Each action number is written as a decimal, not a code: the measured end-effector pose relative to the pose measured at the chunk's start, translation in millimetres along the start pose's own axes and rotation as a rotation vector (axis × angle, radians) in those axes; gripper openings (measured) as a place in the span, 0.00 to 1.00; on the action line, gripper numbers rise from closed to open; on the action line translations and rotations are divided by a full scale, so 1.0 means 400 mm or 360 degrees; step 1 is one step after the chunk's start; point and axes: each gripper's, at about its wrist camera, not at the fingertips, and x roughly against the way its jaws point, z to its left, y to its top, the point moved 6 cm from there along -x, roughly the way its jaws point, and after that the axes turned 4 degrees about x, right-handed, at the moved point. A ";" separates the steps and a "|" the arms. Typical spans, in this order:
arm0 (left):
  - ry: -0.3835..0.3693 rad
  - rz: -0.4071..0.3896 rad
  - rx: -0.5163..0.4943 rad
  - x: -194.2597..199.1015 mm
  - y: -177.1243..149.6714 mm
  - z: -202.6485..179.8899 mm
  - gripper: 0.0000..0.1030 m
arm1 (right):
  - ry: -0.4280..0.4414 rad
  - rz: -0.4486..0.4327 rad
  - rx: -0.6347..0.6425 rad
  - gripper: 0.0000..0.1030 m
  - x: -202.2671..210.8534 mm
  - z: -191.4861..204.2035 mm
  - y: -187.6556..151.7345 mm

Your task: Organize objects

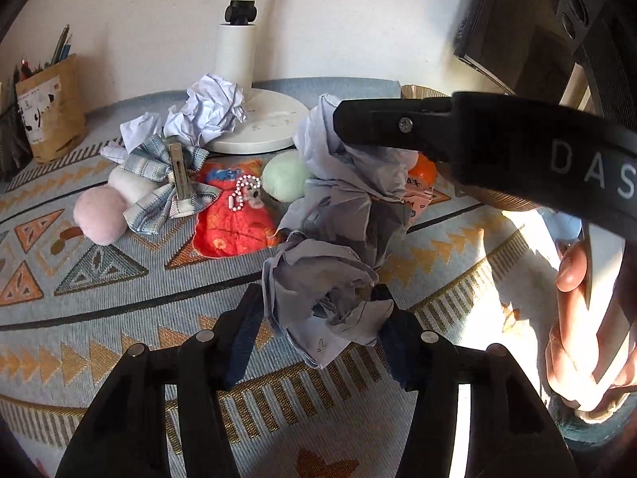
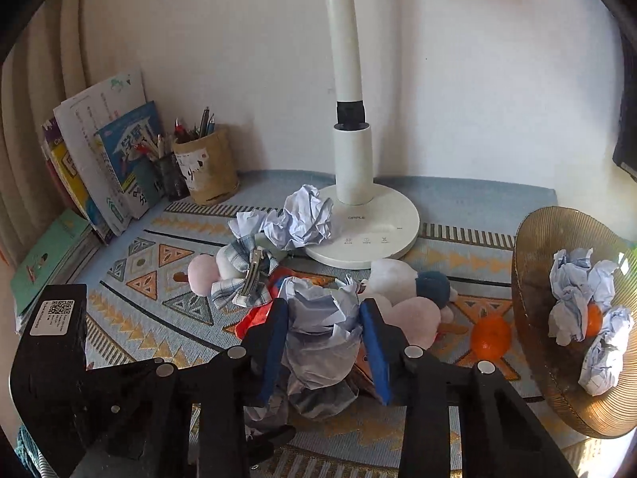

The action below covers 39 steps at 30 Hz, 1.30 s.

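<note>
A crumpled pale blue paper wad [image 1: 330, 306] sits between the pads of my left gripper [image 1: 318, 310], which is shut on it just above the patterned cloth. My right gripper [image 2: 324, 318] is shut on crumpled paper [image 2: 318, 314] as well. In the left wrist view the right gripper [image 1: 346, 127] reaches in from the right and pinches the paper's upper part [image 1: 338, 159]. The two bunches touch; I cannot tell whether they are one piece. More crumpled paper [image 2: 302, 219] lies by the lamp base, and several wads [image 2: 573, 279] rest in the amber bowl [image 2: 533, 263].
A white lamp base [image 2: 370, 227] stands at the back. A plaid bow clip [image 1: 167, 183], pink plush [image 1: 99, 215], red pouch [image 1: 235, 223], green ball [image 1: 284, 175] and an orange [image 2: 489, 336] lie around. A pen holder [image 2: 207, 171] and books [image 2: 99, 167] stand far left. A hand [image 1: 573, 318] is at right.
</note>
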 end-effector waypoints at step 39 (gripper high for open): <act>-0.0066 -0.0343 0.0317 0.185 -0.104 0.090 0.52 | 0.0136 0.0211 -0.0315 0.81 0.159 0.018 -0.413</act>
